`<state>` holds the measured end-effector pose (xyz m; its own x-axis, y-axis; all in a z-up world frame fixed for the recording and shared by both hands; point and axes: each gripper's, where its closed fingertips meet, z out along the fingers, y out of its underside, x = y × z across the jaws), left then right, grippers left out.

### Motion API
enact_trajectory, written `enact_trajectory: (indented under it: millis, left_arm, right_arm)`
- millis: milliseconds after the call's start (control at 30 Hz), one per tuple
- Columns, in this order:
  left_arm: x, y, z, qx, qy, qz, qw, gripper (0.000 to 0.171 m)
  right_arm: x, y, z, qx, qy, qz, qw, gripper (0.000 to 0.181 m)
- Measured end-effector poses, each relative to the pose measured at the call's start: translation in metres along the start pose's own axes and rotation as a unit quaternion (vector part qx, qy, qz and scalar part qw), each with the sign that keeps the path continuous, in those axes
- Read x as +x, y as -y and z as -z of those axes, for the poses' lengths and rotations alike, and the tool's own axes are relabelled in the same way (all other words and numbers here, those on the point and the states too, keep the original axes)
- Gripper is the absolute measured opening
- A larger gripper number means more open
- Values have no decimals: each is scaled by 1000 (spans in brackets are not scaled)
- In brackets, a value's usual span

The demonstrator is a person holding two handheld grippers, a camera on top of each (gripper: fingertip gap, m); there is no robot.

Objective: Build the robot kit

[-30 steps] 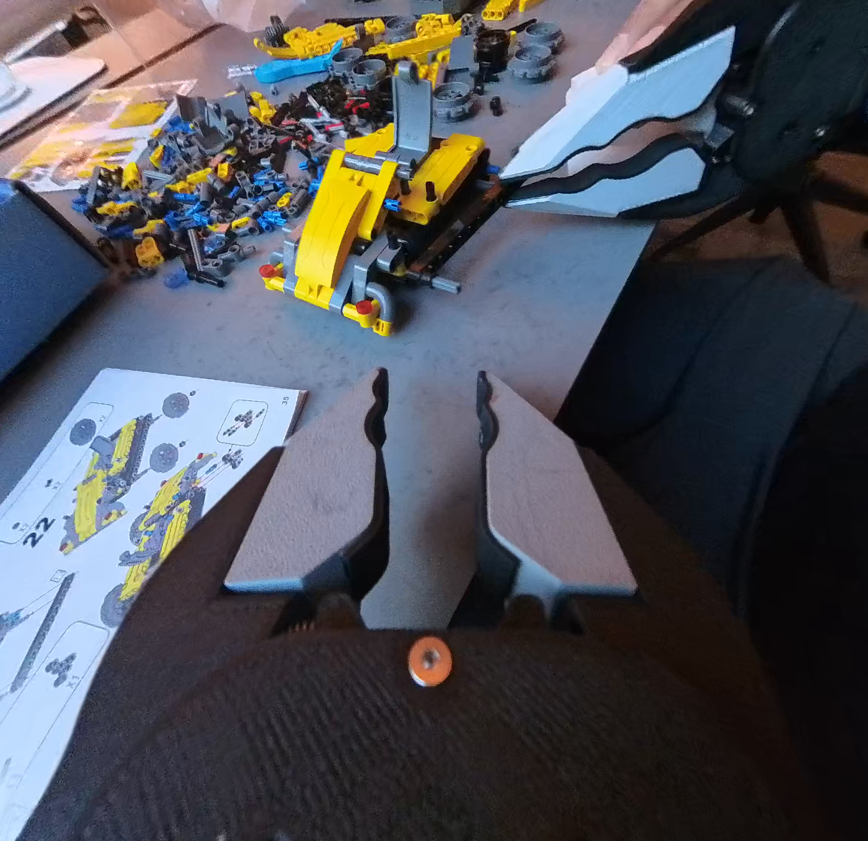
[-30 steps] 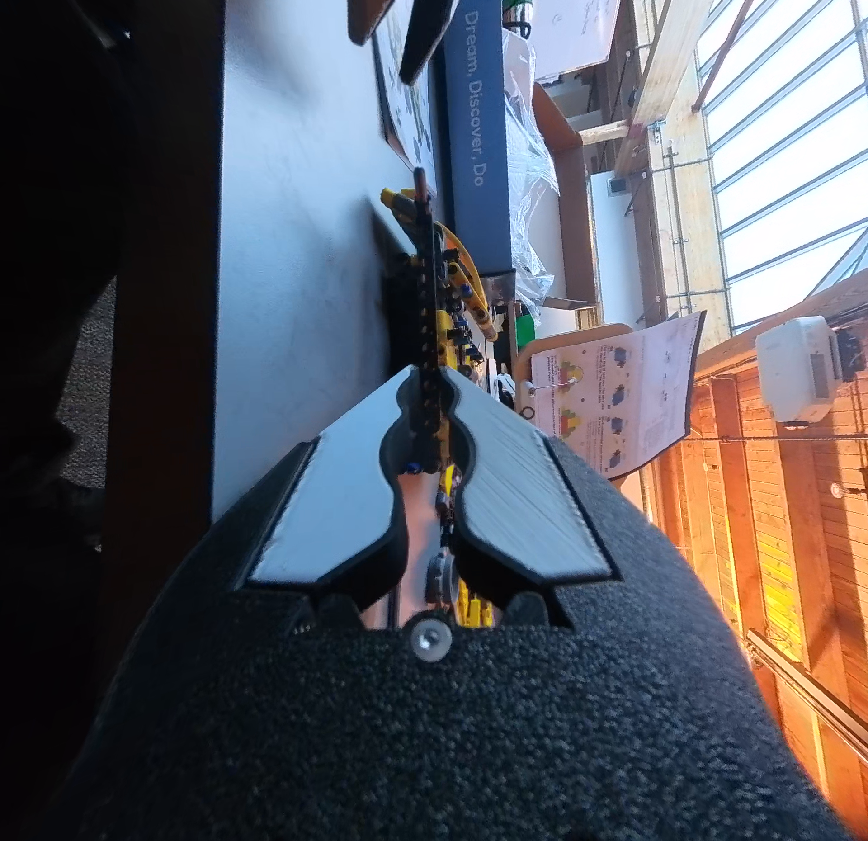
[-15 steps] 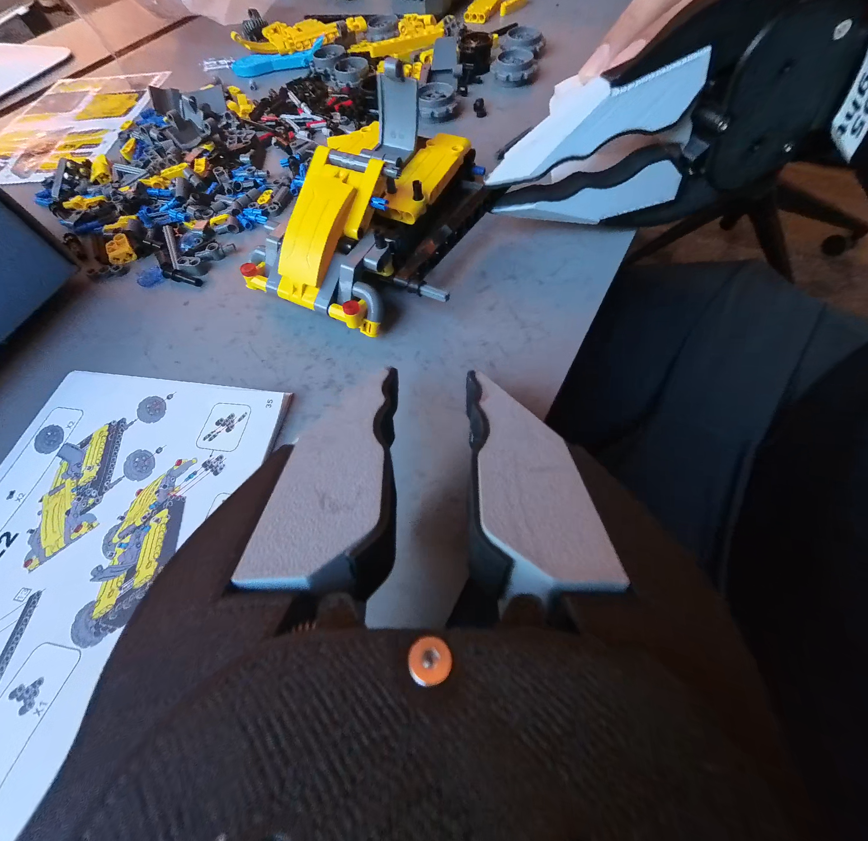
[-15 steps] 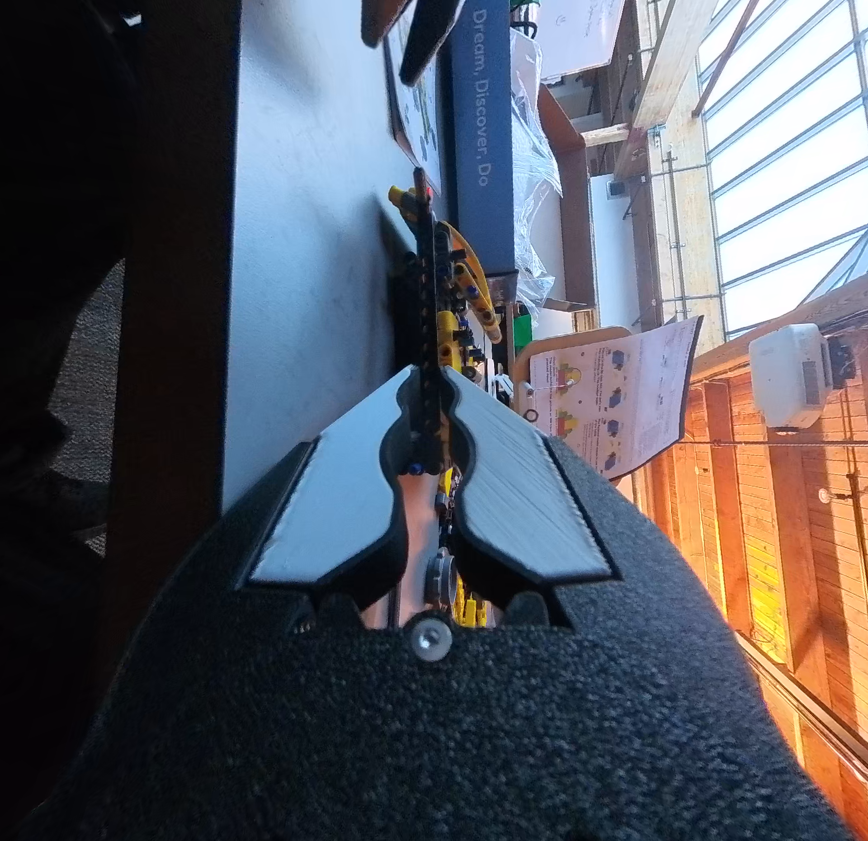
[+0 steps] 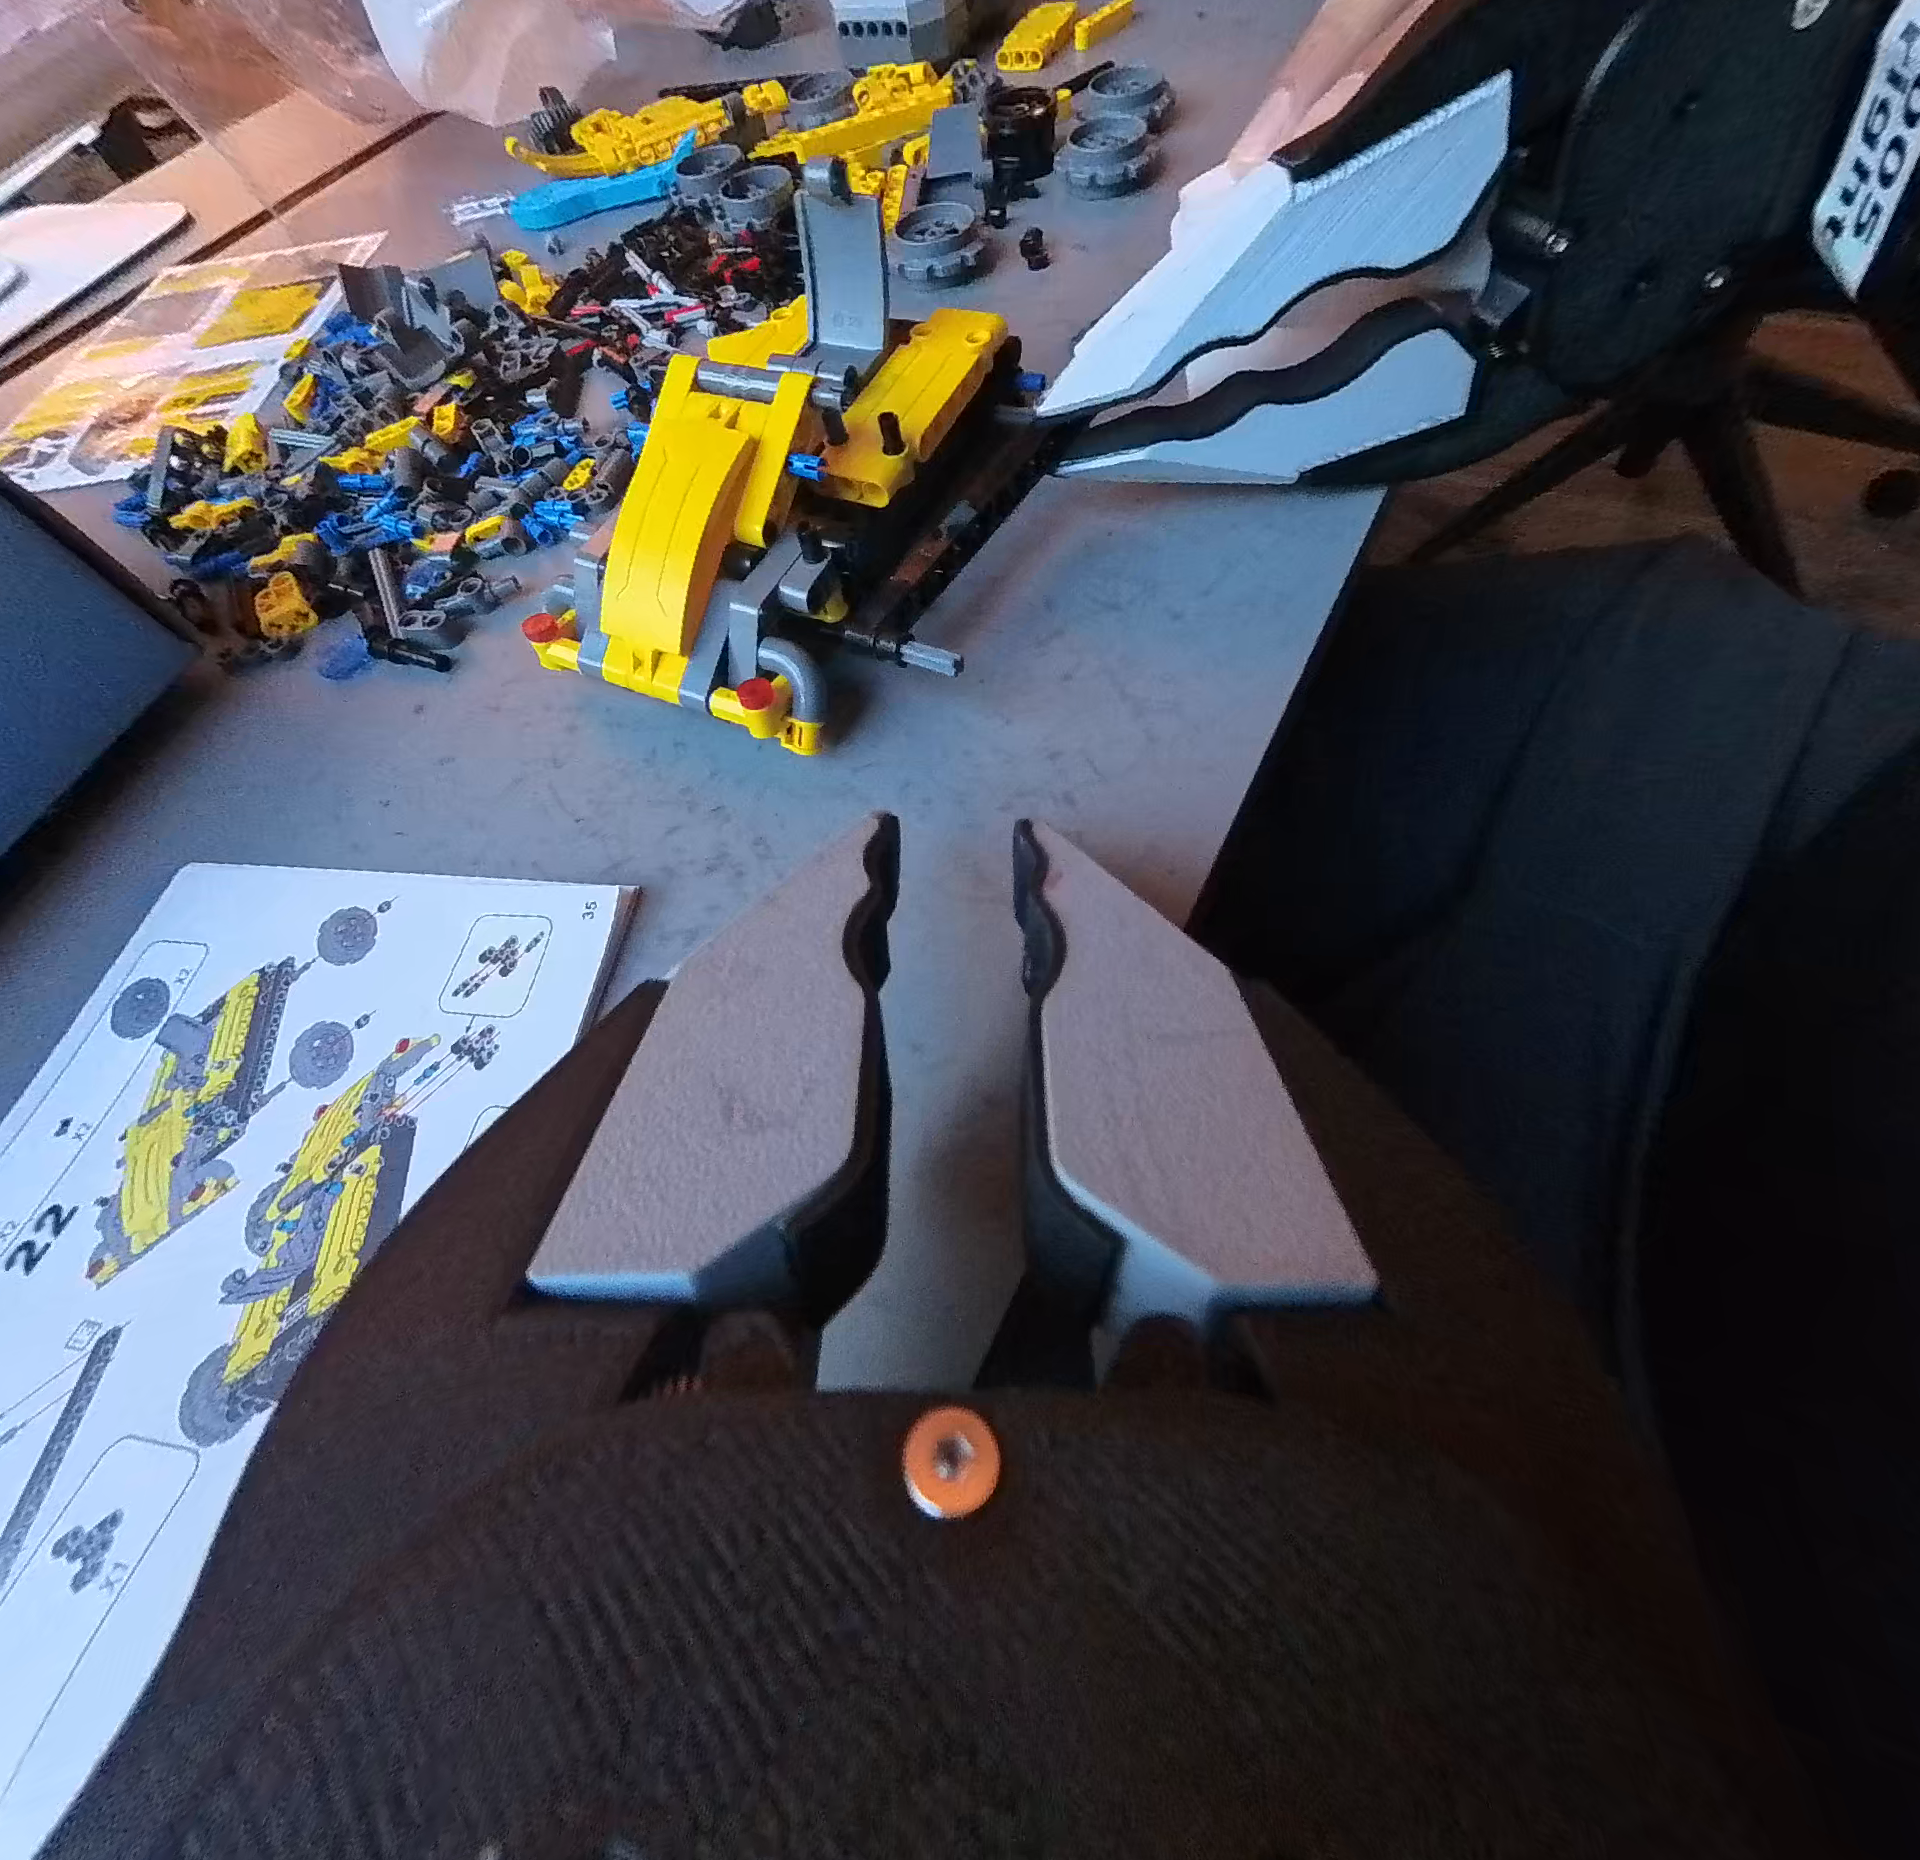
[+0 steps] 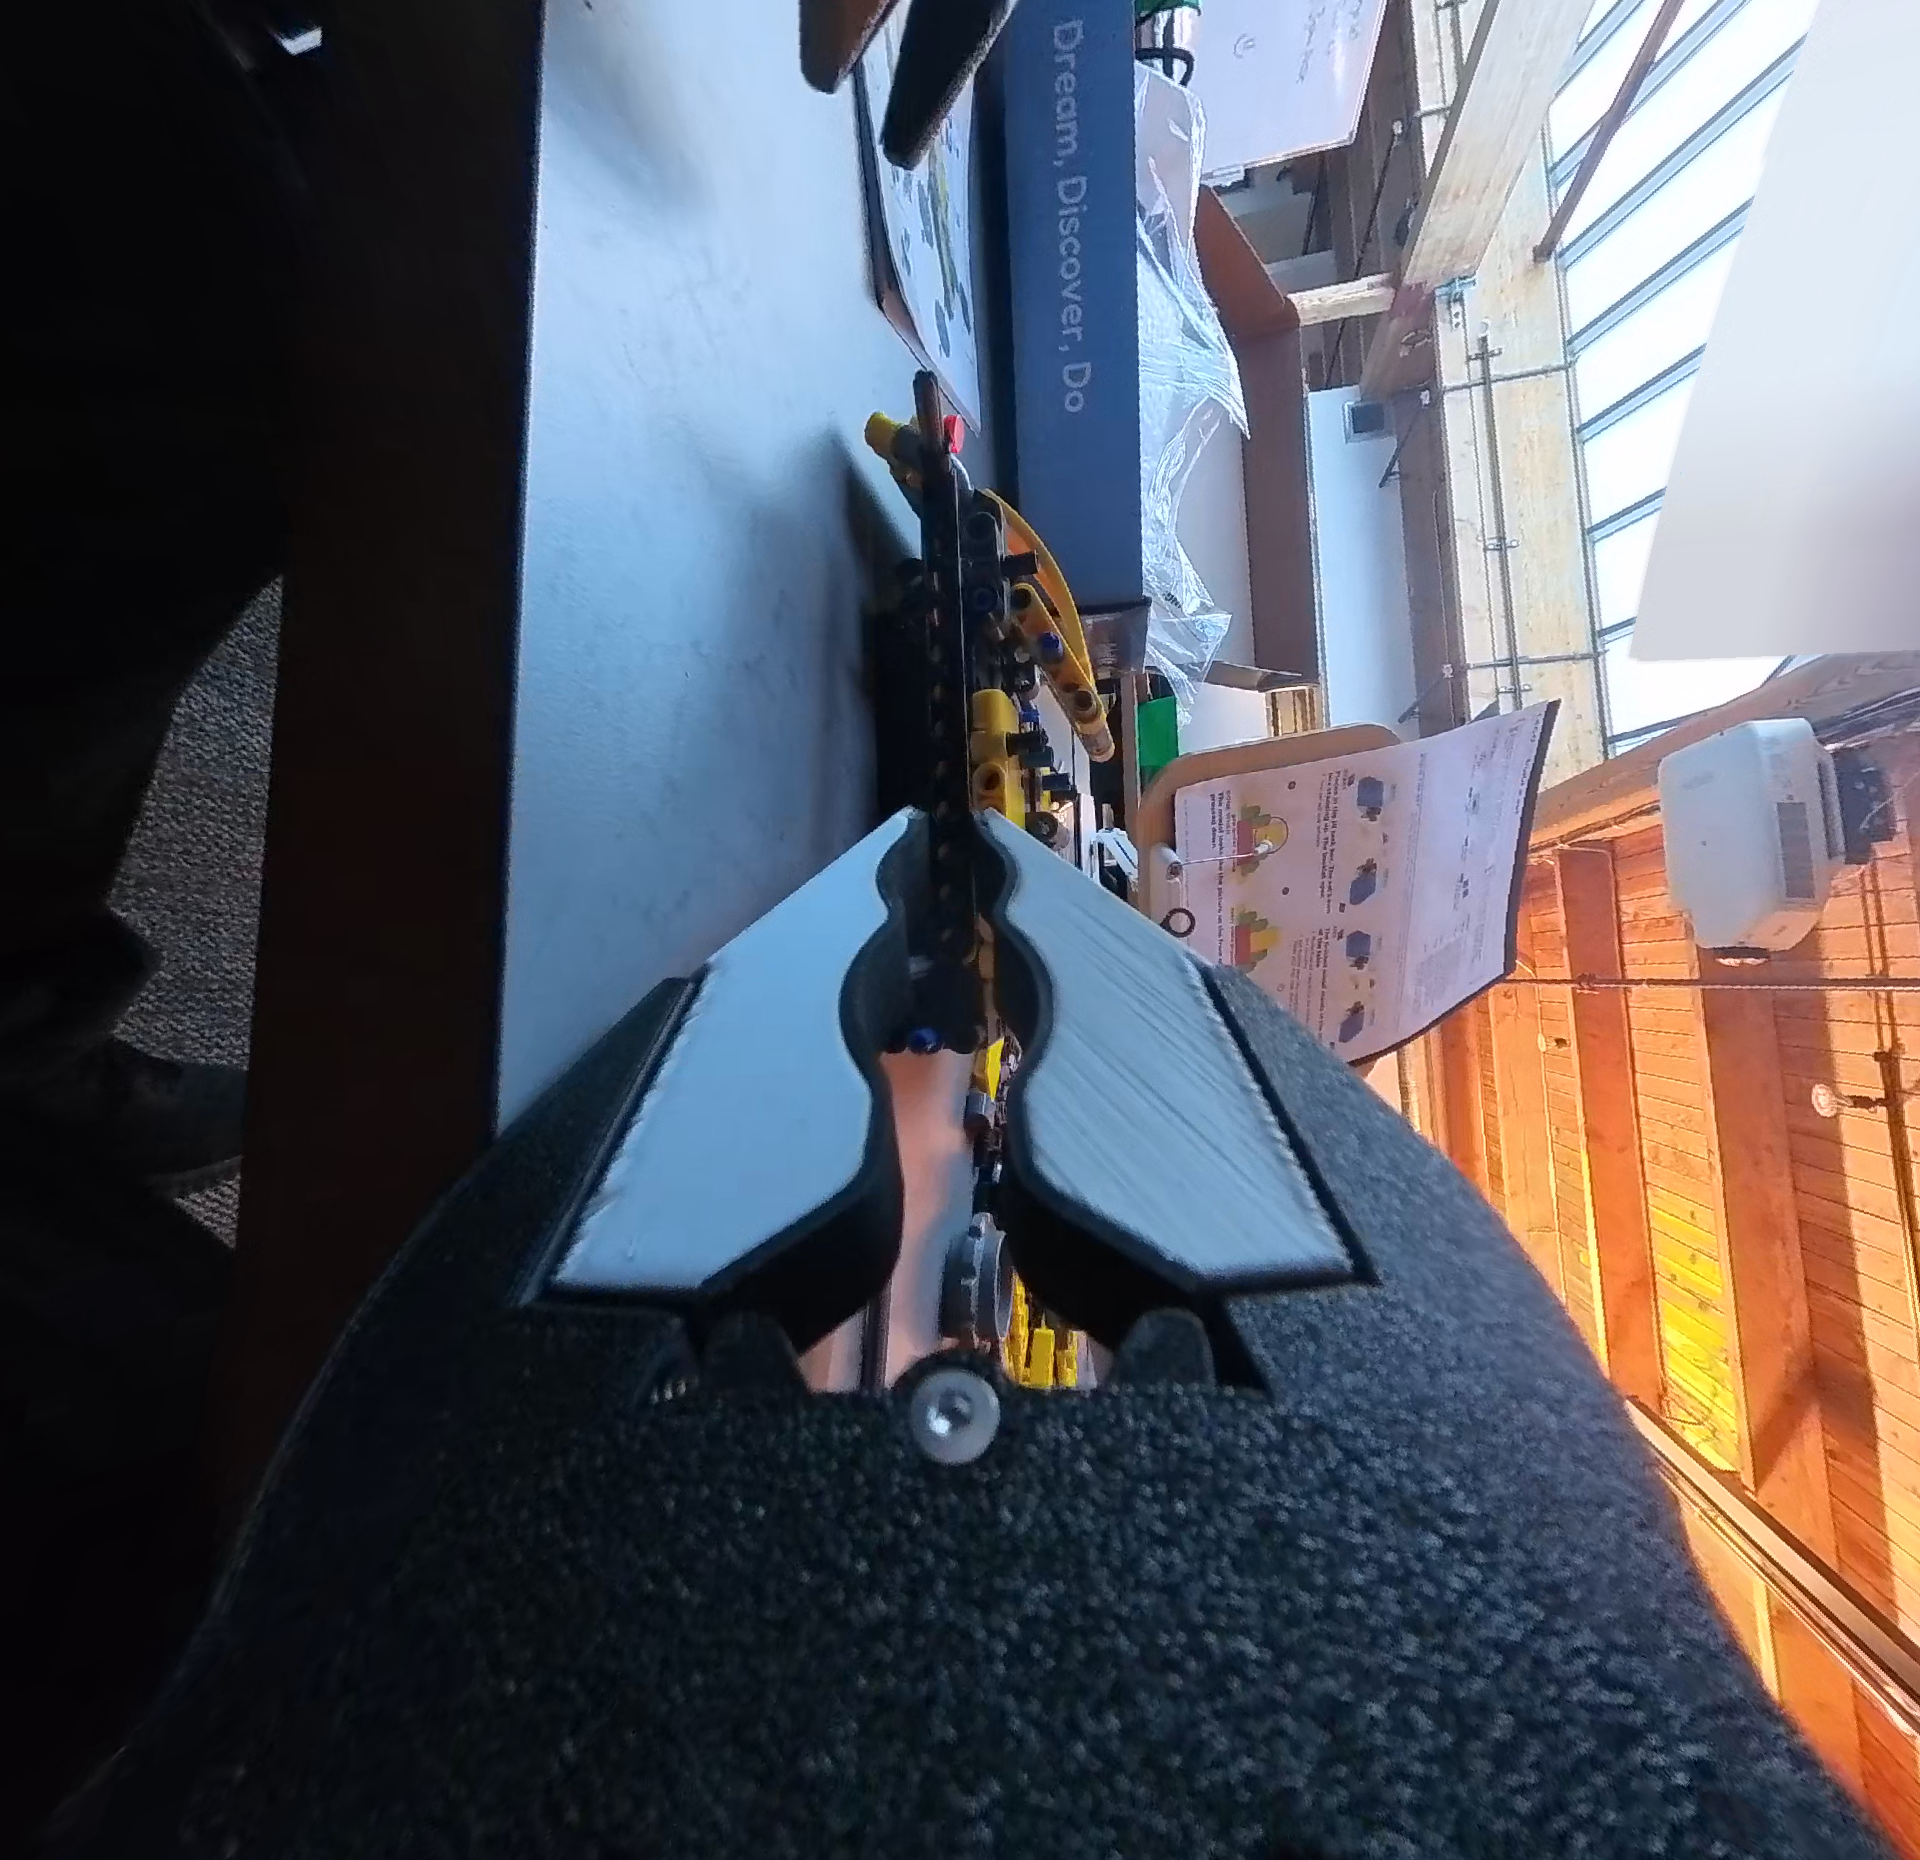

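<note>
At the right edge of the grey table (image 5: 1091,667), the right gripper (image 5: 1049,428) is clamped on the black beam (image 6: 951,771) that runs along the side of the half-built yellow vehicle model (image 5: 769,522); its wrist view shows both fingertips pressed against that studded strip, with the camera rolled on its side. The left gripper (image 5: 951,844) hovers nearer, over bare tabletop, jaws parted a little with nothing between them, just right of the open instruction booklet (image 5: 312,1083). To the left of the model lies a heap of loose parts (image 5: 395,480), and farther off are grey wheel hubs (image 5: 1107,137), a blue curved piece (image 5: 582,195) and crumpled plastic bags (image 5: 468,13). A dark blue box (image 6: 1070,252) stands at the far left. Judging from this, the hold works as a brace: it looks best kept square on the beam and firm, since a thin strip could slip or twist, while the free tool comes in low and straight.
</note>
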<state>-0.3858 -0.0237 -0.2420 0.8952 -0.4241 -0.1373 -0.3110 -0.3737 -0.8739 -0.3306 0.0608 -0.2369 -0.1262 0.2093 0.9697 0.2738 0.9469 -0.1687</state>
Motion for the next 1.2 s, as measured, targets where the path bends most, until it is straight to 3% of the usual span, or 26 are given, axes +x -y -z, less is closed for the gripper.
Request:
enact_trajectory:
  millis: [600,800,1000,1100,1200]
  left_arm:
    - [1,0,1,3,-8,8,1000,16]
    - [5,2,-5,-18,-39,41,998,21]
    - [23,23,-13,2,-146,137,980,27]
    - [16,19,-18,-16,-124,117,985,37]
    - [21,20,-19,-9,-93,47,995,43]
  right_arm:
    - [0,-2,-1,-2,4,-6,1000,7]
    - [2,1,1,6,-2,-6,1000,6]
    - [7,3,4,16,-11,-16,1000,6]
    - [7,3,4,16,-12,-17,1000,6]
    - [6,3,3,17,-8,-18,1000,6]
